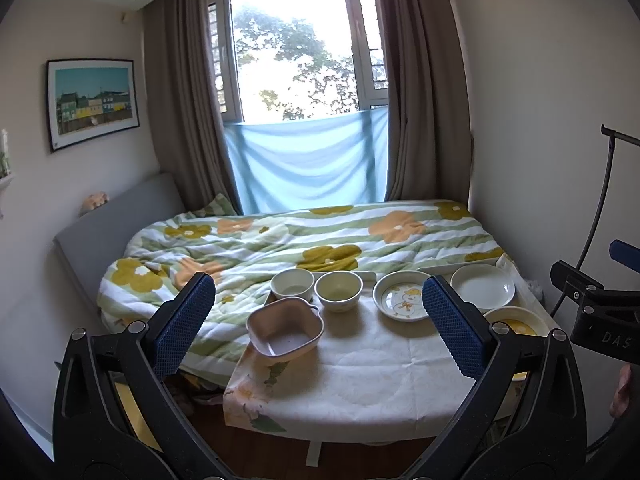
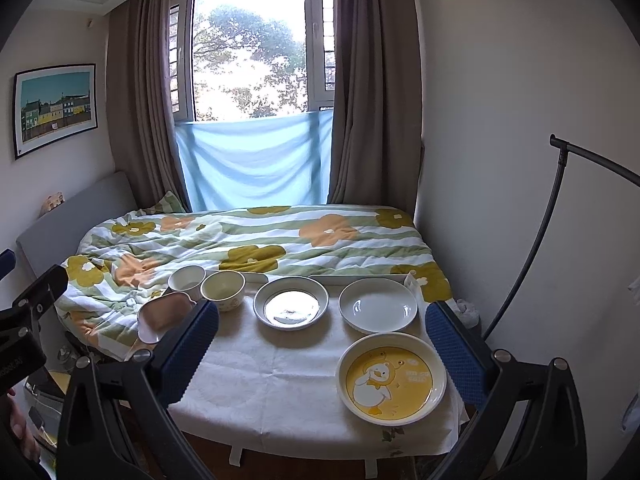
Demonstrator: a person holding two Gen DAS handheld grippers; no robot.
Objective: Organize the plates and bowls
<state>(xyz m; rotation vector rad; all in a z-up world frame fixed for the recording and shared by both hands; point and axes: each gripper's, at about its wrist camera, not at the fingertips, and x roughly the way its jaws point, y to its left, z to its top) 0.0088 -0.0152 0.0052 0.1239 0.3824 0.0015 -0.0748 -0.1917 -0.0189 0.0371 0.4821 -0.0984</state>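
Observation:
On a small table with a white cloth (image 1: 360,364) (image 2: 276,376) stand a pink apple-shaped bowl (image 1: 285,330) (image 2: 162,316), a white cup-like bowl (image 1: 292,283) (image 2: 187,278) and a cream bowl (image 1: 338,290) (image 2: 223,289). To the right lie a duck-print dish (image 1: 402,295) (image 2: 291,303), a plain white plate (image 1: 482,289) (image 2: 377,305) and a yellow duck plate (image 1: 516,322) (image 2: 391,378). My left gripper (image 1: 320,320) and right gripper (image 2: 322,348) both hover open above the table's near side, holding nothing.
A bed with a flowered duvet (image 1: 304,240) (image 2: 256,240) lies right behind the table, under a curtained window (image 1: 296,52). A black stand (image 2: 548,216) rises at the right wall. A white tray edge (image 2: 360,278) shows behind the plates.

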